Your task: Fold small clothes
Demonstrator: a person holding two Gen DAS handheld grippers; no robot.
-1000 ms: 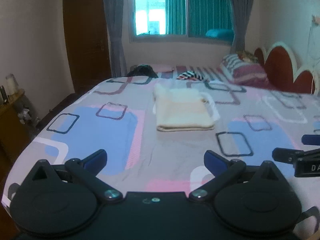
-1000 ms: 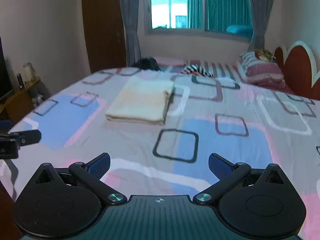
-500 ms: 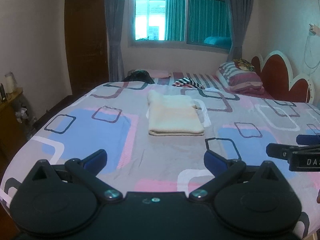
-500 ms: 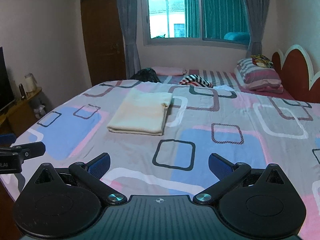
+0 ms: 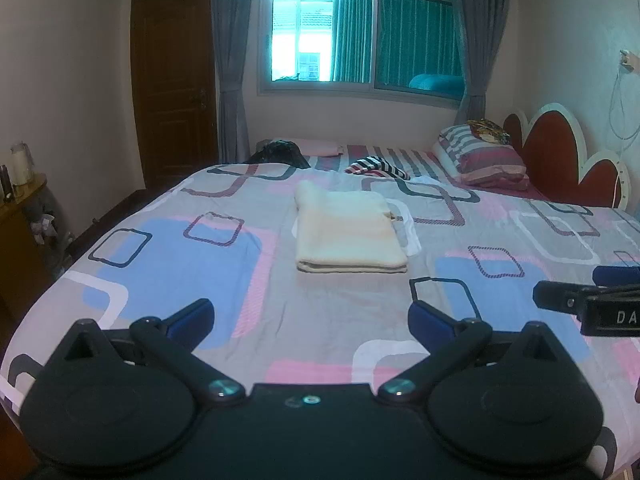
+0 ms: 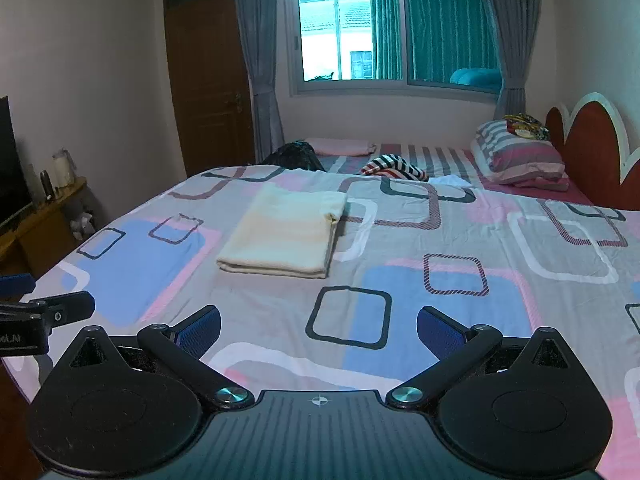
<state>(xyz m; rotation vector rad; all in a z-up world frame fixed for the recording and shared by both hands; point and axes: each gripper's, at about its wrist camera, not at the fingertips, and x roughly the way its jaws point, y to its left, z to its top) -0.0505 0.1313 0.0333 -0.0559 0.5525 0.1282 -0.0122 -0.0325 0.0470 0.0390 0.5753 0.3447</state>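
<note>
A: Any room near?
B: Yes, bare bed [image 5: 248, 304] lies between both hand-held grippers and the folded cloth [image 5: 347, 227] at middle.
A: Obstacles?
B: Far off only: striped garment [image 6: 394, 166], dark heap [image 6: 294, 155], pillow [image 6: 520, 154] far right.

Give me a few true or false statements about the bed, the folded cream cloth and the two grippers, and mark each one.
1. The cream cloth lies folded flat on the bed. True.
2. The left hand-held gripper is shut on the cloth. False: it is open, short of the cloth and holding nothing.
3. The right hand-held gripper is open and empty. True.
4. A striped garment lies beyond the cloth, toward the window. True.
5. The cloth is draped over the pillow. False: the pillow sits apart, near the headboard.
</note>
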